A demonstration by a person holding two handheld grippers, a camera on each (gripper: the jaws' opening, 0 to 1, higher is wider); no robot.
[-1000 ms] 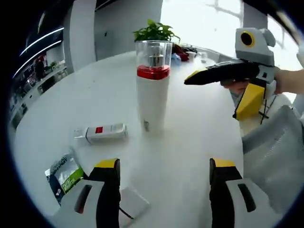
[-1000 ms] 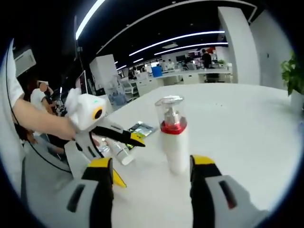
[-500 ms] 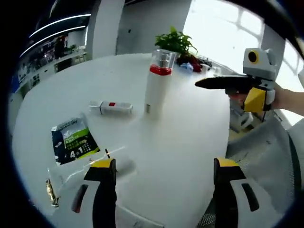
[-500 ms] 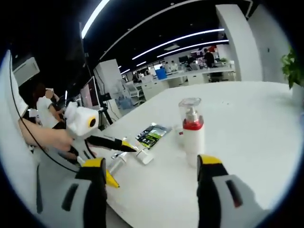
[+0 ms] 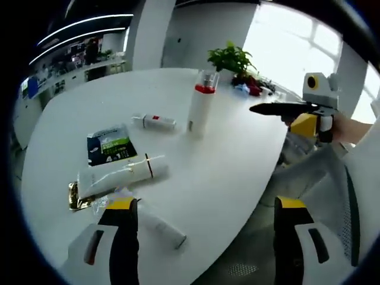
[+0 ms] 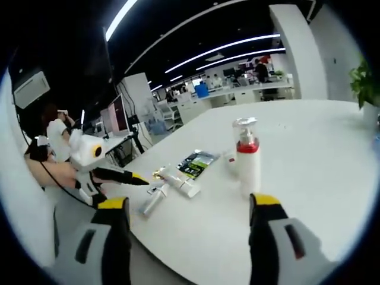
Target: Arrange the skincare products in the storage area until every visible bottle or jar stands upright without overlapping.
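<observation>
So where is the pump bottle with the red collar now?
In the left gripper view the pump bottle stands upright on the white table, just right of a small lying tube.

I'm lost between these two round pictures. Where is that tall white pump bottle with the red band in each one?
Left gripper view: the pump bottle stands upright at upper middle, just right of the small tube lying flat.
Right gripper view: it stands right of centre, above the right tong.
Shared landmark: the dark green sachet lying flat on the white table.

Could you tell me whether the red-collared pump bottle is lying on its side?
No, the pump bottle stands upright on the white table.
</observation>
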